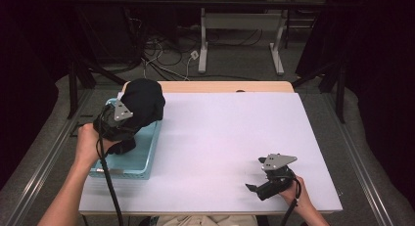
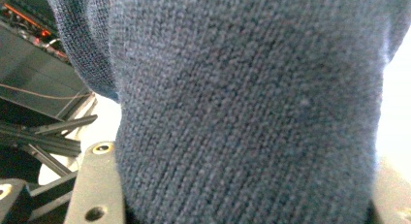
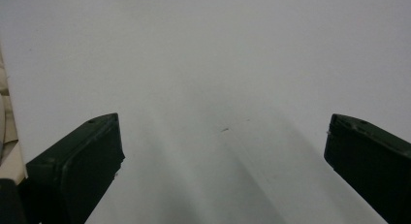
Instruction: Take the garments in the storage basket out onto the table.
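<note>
Clamping an unlabelled dark knit garment (image 1: pixel 142 106), left gripper (image 1: pixel 116 119); right gripper (image 1: pixel 264 179) gapes empty

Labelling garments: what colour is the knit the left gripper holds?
Dark navy knit garment, best in the left gripper view.

The dark navy knitted garment (image 1: pixel 142 106) is bunched into a soft lump and hangs above the far end of the light blue basket (image 1: pixel 147 157). Its knit (image 2: pixel 242 112) is fine and even. The basket stands at the left edge of the white table.
</note>
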Motion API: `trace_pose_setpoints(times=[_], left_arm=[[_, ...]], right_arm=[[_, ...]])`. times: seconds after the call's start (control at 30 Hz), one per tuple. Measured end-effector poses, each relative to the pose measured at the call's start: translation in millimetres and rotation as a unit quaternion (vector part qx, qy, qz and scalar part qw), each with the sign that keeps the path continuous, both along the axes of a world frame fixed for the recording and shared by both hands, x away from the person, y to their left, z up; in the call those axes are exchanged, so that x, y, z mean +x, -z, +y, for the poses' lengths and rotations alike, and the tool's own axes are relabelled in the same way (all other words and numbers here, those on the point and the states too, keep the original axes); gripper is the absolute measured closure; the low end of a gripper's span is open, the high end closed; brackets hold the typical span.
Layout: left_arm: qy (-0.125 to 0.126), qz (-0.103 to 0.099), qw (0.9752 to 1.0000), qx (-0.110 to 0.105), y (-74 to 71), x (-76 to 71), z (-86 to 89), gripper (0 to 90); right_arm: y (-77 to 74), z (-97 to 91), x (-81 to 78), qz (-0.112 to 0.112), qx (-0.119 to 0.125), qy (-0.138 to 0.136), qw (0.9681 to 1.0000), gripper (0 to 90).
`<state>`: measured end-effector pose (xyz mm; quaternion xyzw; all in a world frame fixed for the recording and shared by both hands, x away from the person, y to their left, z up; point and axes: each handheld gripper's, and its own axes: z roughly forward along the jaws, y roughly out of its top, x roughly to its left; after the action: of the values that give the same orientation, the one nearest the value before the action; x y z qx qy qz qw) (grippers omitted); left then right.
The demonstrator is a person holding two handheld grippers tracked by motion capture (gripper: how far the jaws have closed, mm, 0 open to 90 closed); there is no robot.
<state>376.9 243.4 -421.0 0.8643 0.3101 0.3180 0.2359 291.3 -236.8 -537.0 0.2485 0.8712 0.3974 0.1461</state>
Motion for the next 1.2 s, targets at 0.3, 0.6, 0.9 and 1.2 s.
trace_pose_setpoints(times=[0.3,0.6,0.9,1.2], left_arm=[[0.018,-0.018,0.9997,0.005,-10.0,-1.9,-15.1,39.4],[0.036,-0.024,0.999,0.012,-17.1,-3.4,-28.2,39.4],[0.056,-0.03,0.9978,0.021,-19.8,-3.3,-44.2,39.4],[0.069,-0.036,0.9966,0.025,-26.4,-2.9,-57.5,39.4]], right_arm=[[-0.3,-0.1,0.2,-0.002,0.0,-0.001,1.0,0.0],[0.1,0.5,0.1,-0.004,0.0,-0.001,1.0,0.0],[-0.2,0.6,-0.4,-0.004,0.001,-0.002,1.0,0.0],[-0.4,0.7,-1.3,-0.004,0.002,0.0,1.0,0.0]])
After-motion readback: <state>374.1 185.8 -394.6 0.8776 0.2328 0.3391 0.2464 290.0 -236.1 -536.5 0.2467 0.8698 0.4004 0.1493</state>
